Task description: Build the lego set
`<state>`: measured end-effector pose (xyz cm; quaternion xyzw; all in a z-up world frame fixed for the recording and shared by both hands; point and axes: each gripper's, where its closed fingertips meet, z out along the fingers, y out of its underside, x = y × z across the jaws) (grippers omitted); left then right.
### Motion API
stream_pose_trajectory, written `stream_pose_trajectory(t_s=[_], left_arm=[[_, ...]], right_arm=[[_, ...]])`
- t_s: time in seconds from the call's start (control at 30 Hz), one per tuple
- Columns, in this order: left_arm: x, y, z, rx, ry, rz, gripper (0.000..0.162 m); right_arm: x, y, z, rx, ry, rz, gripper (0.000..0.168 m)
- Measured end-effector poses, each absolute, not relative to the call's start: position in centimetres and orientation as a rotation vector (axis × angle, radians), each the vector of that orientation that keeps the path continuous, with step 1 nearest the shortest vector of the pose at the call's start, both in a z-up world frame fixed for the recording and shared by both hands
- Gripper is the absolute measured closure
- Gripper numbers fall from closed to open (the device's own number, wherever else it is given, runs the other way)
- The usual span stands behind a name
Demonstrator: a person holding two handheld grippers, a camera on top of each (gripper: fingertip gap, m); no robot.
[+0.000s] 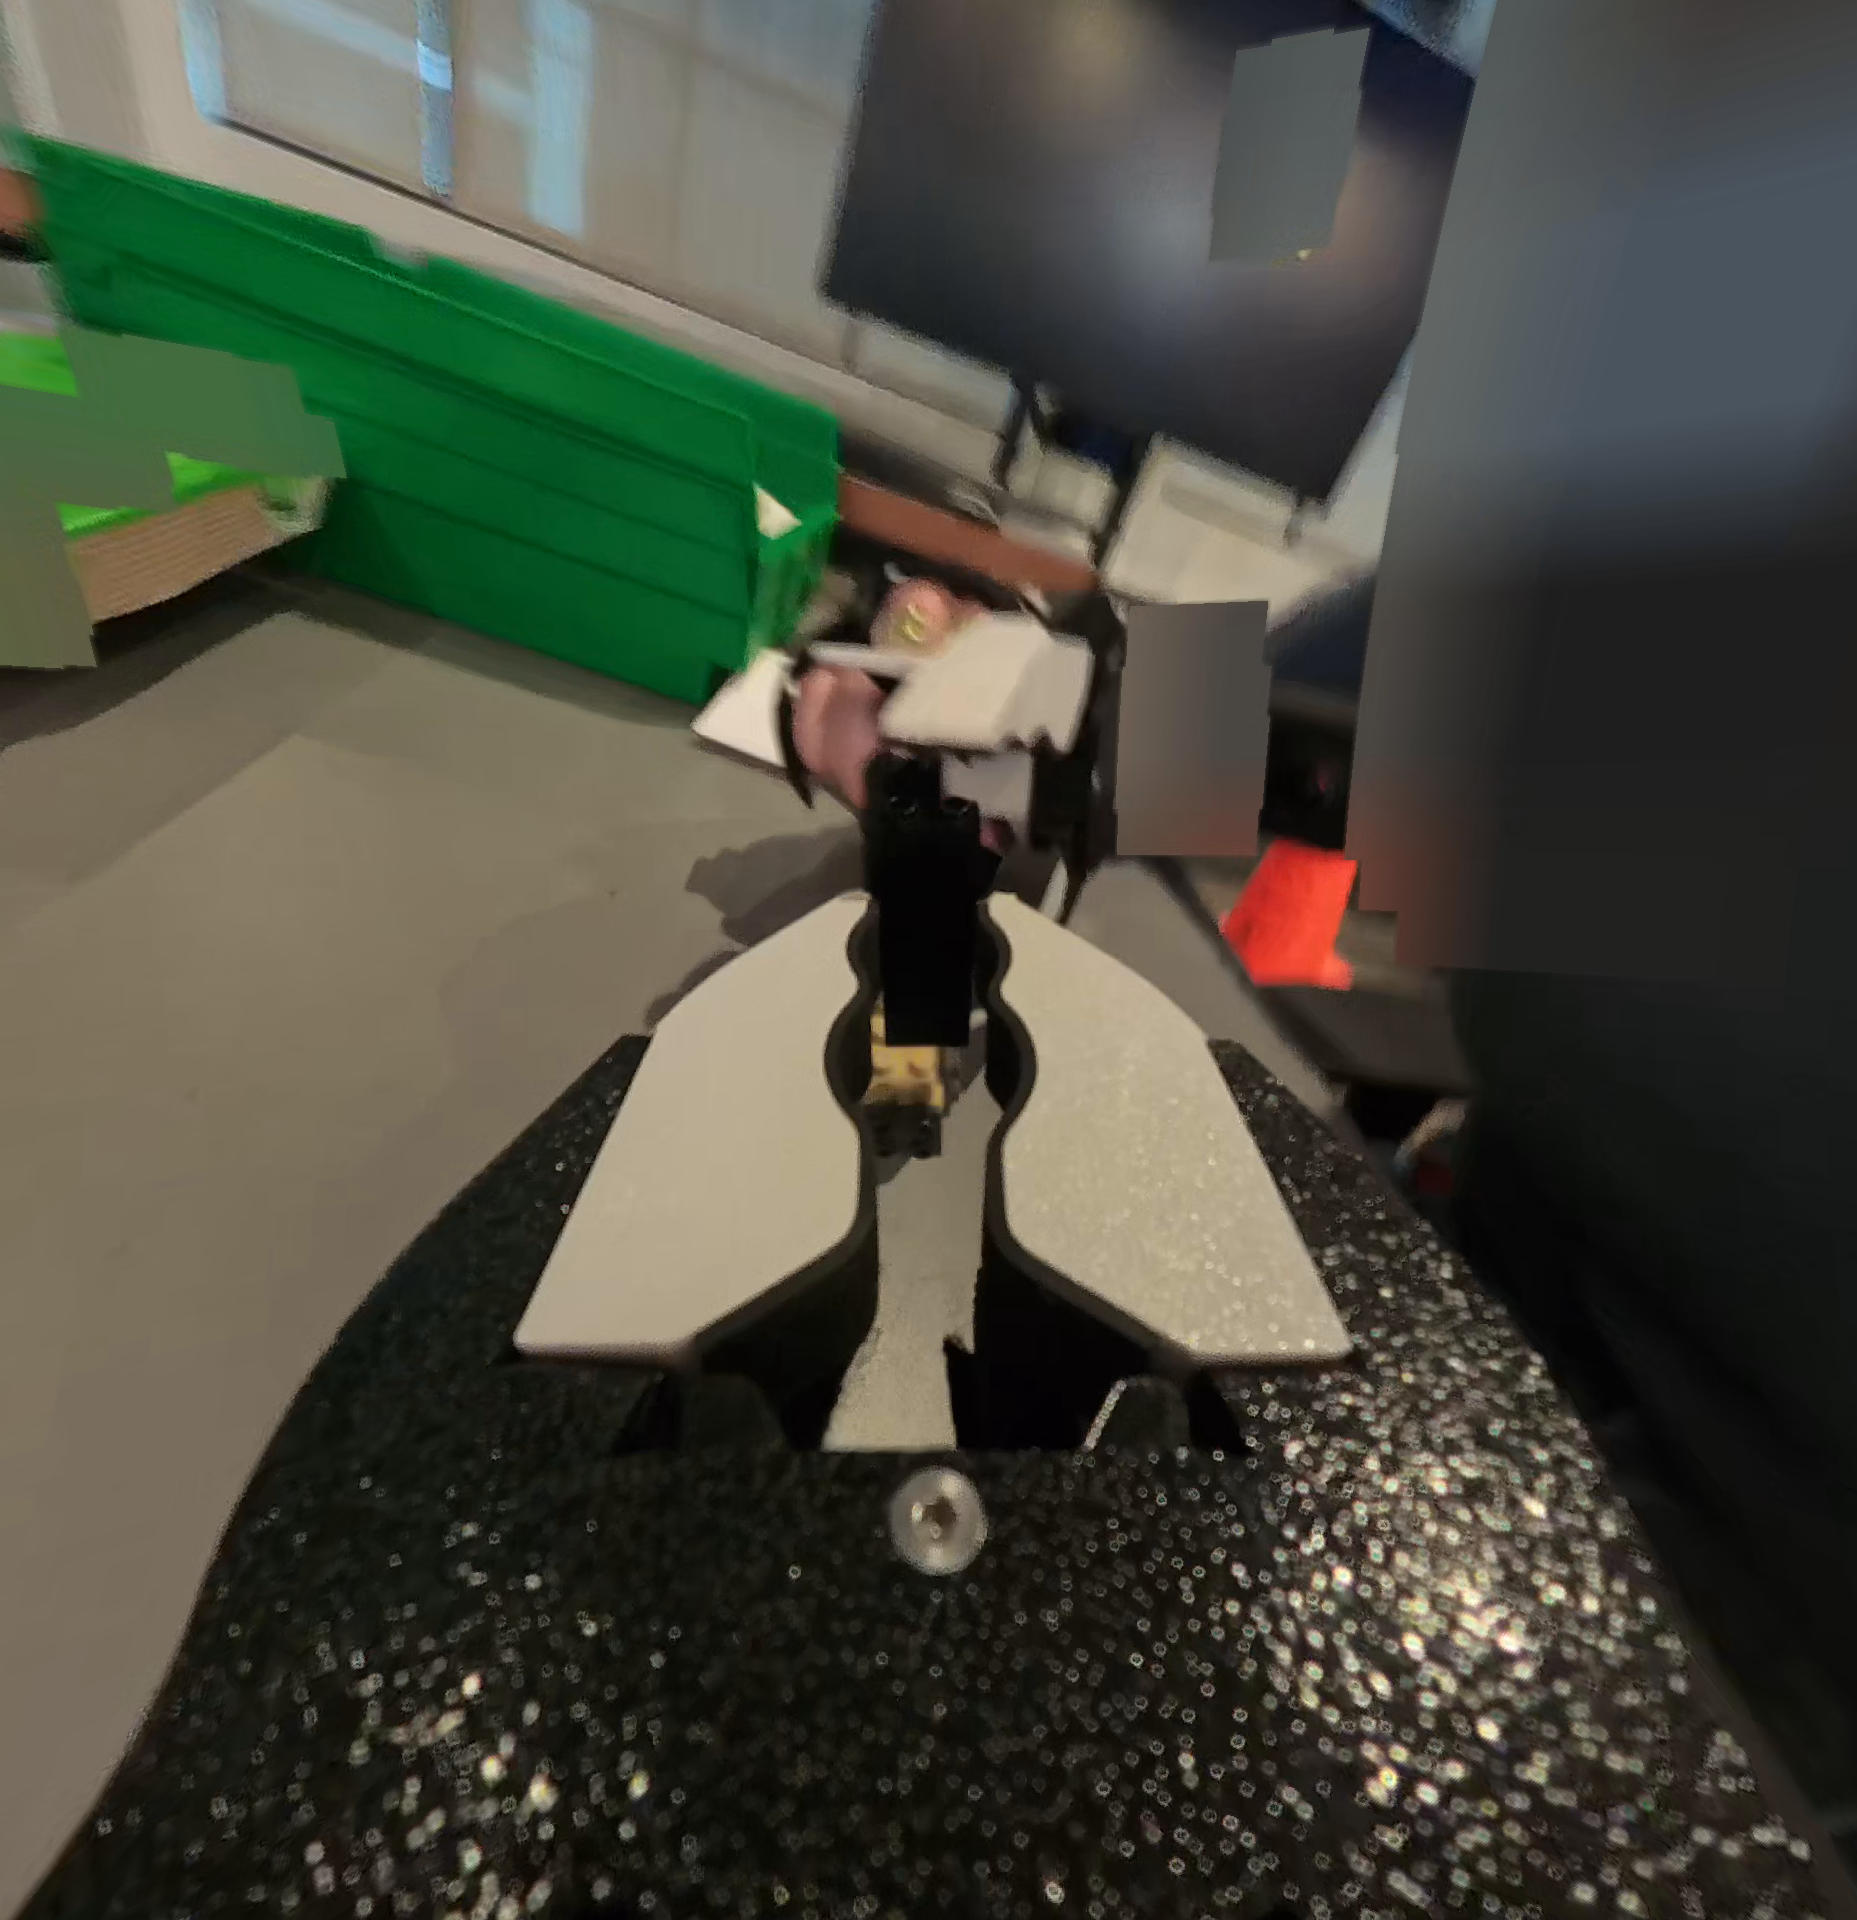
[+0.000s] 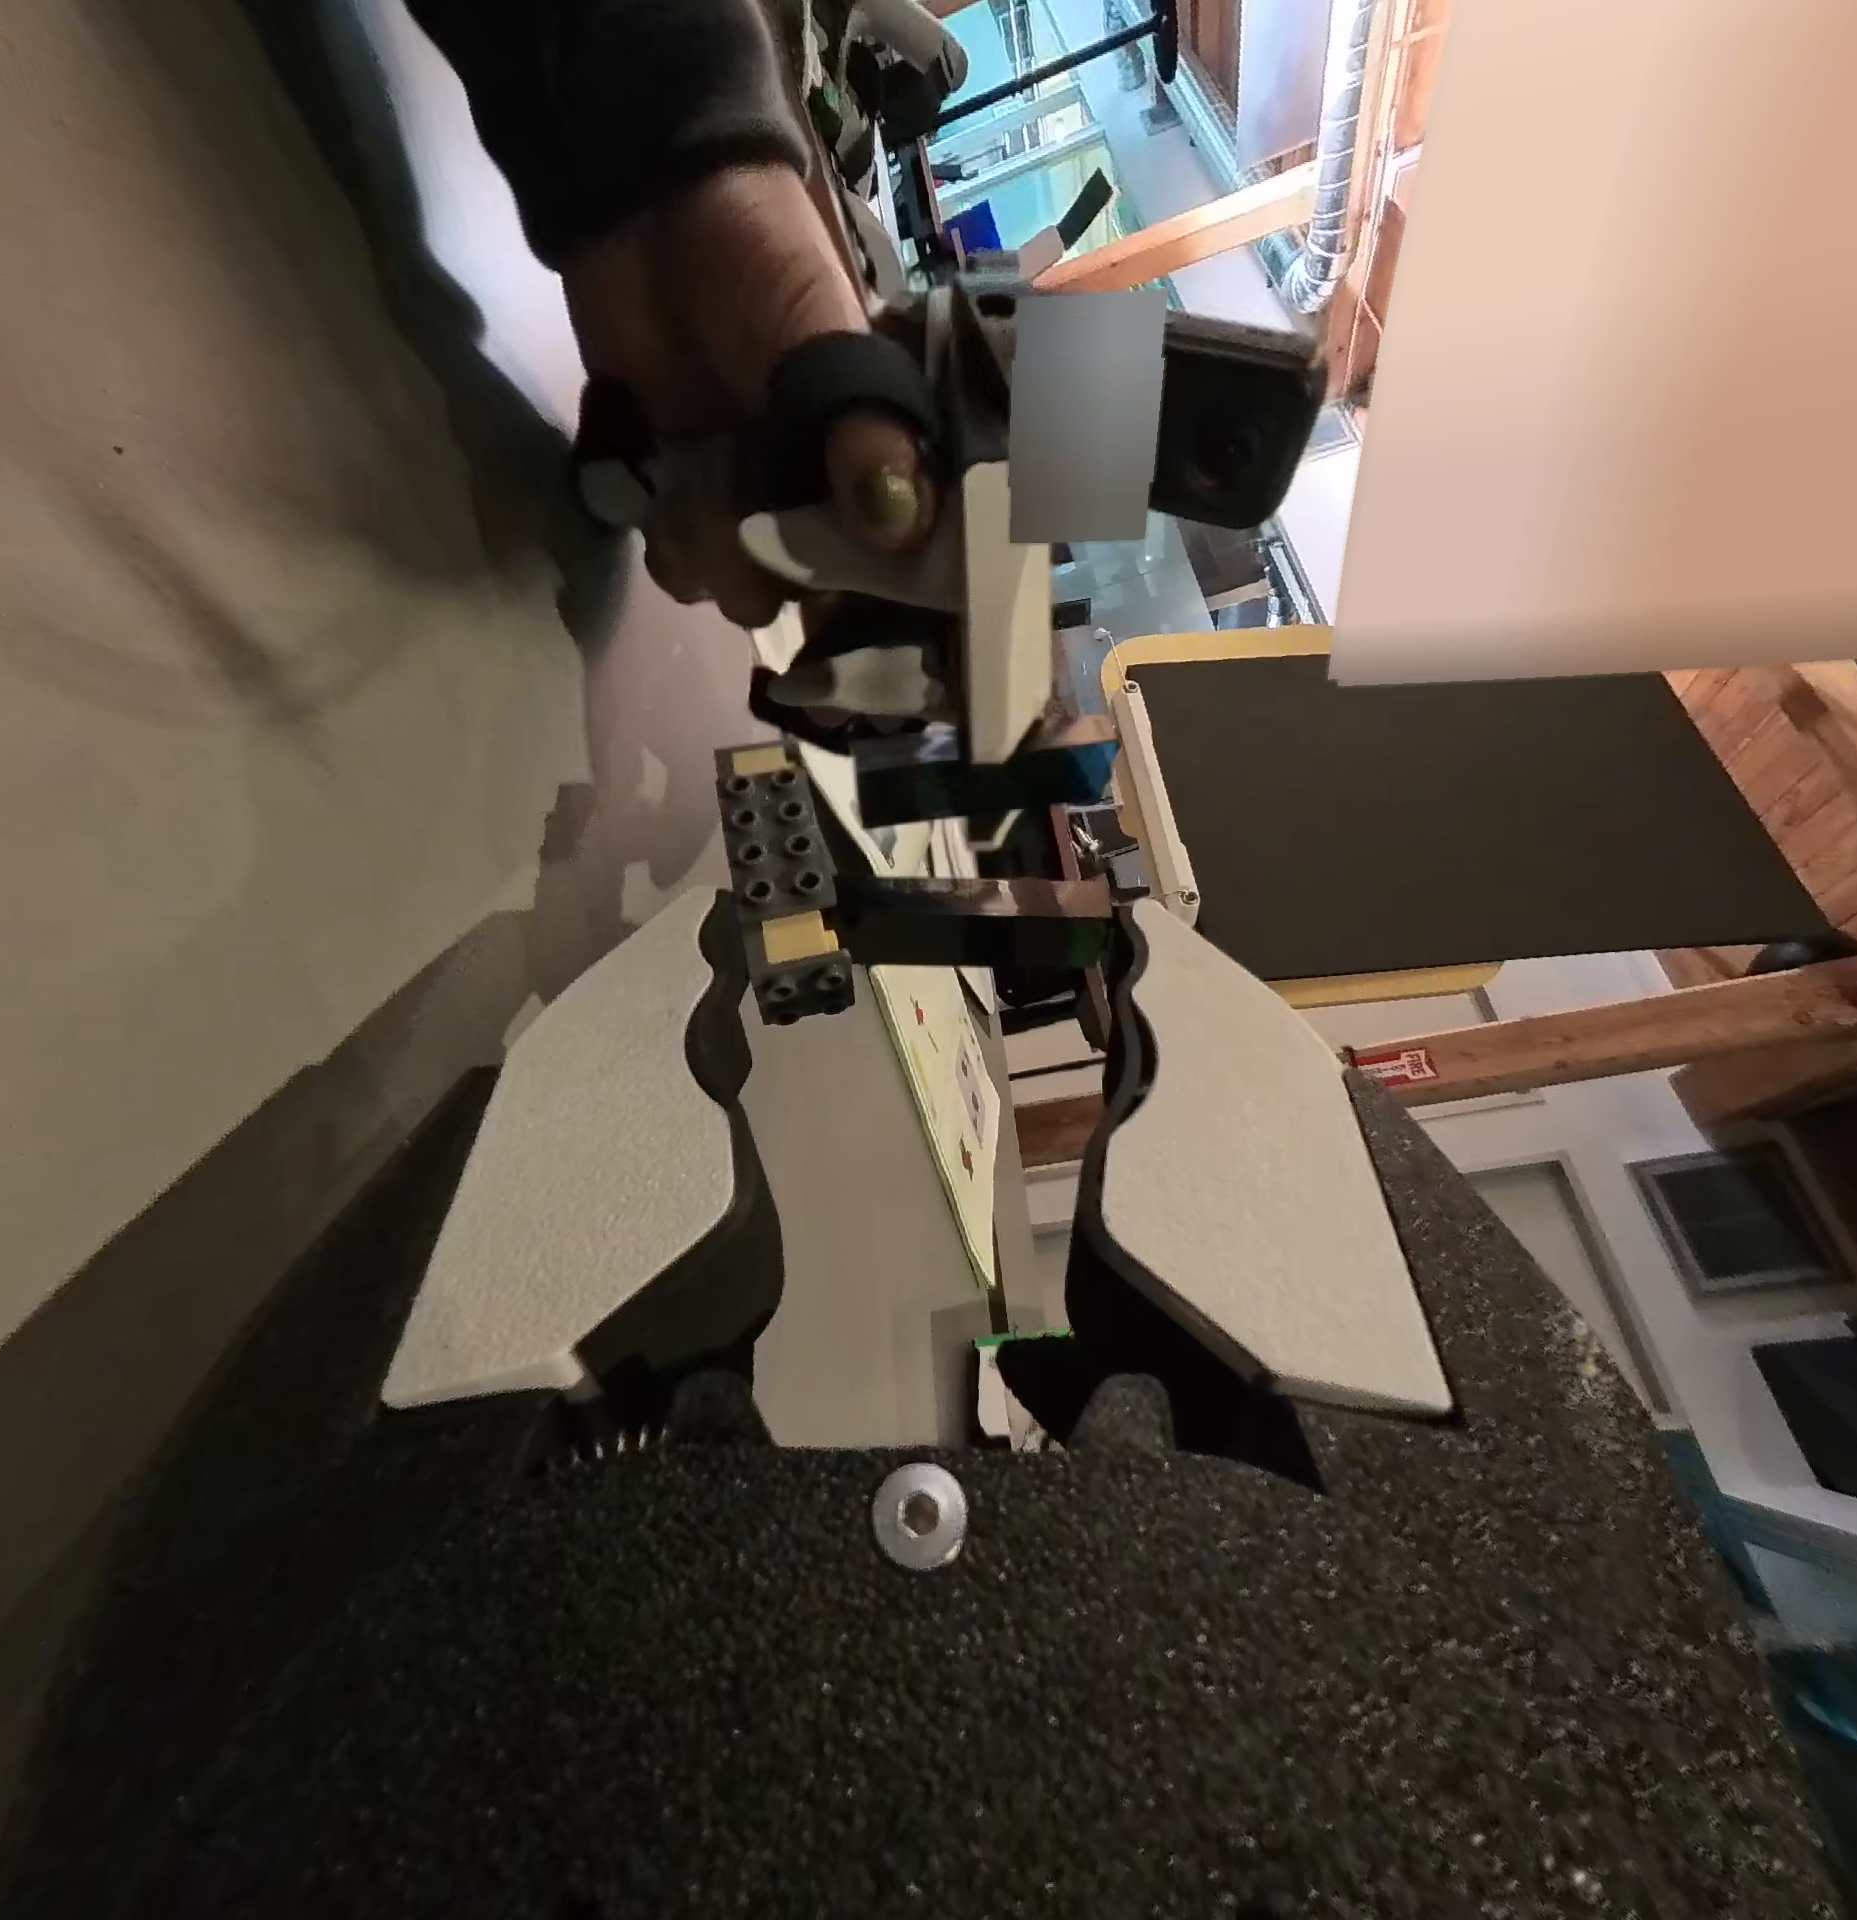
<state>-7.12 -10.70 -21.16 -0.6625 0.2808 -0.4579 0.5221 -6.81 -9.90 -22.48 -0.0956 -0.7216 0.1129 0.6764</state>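
blurred lego stack (image 1: 922, 935) between left tongs (image 1: 924, 925)

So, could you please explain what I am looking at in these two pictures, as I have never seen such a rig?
There is no robot: a person holds two two-finger tools, and each carries a camera looking along its fingers. One picture is the view from the left tool. It is shut on a black and tan lego above a grey table, with green crates behind. The other picture, turned sideways, is the view from the right tool. Its fingers stand wide and the lego spans between them, but I cannot tell whether they press it. Farther off in that view, the person's hand grips the left tool.
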Motion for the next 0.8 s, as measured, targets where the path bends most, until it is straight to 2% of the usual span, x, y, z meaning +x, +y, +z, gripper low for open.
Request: stream_pose_trajectory(t_s=[0.1,0.2,0.4,0.47,0.53,0.63,0.8], left_arm=[[-9.0,-10.0,-22.0,-1.746,0.543,-1.097,0.145],[-11.4,-9.7,-25.6,-2.057,0.454,-0.936,0.145],[-11.7,-10.6,-29.5,-2.346,0.49,-0.818,0.145],[-11.3,-10.7,-29.3,-2.335,0.527,-0.82,0.132],[-11.6,-10.4,-29.0,-2.306,0.534,-0.766,0.103],[-12.6,-9.3,-27.3,-2.136,0.631,-0.506,0.084],[-8.9,-9.9,-23.8,-1.748,0.979,-0.224,0.101]], right_arm=[[-6.8,-9.7,-22.5,-0.222,-1.623,0.254,0.101],[-6.8,-9.3,-22.3,-0.26,-1.615,0.285,0.101],[-6.8,-7.9,-21.4,-0.39,-1.585,0.386,0.102],[-6.8,-7.6,-21.1,-0.43,-1.575,0.423,0.101],[-6.8,-7.4,-20.9,-0.466,-1.575,0.466,0.102],[-6.7,-7.4,-20.8,-0.507,-1.582,0.538,0.102],[-6.9,-7.8,-20.7,-0.577,-1.594,0.666,0.102]])
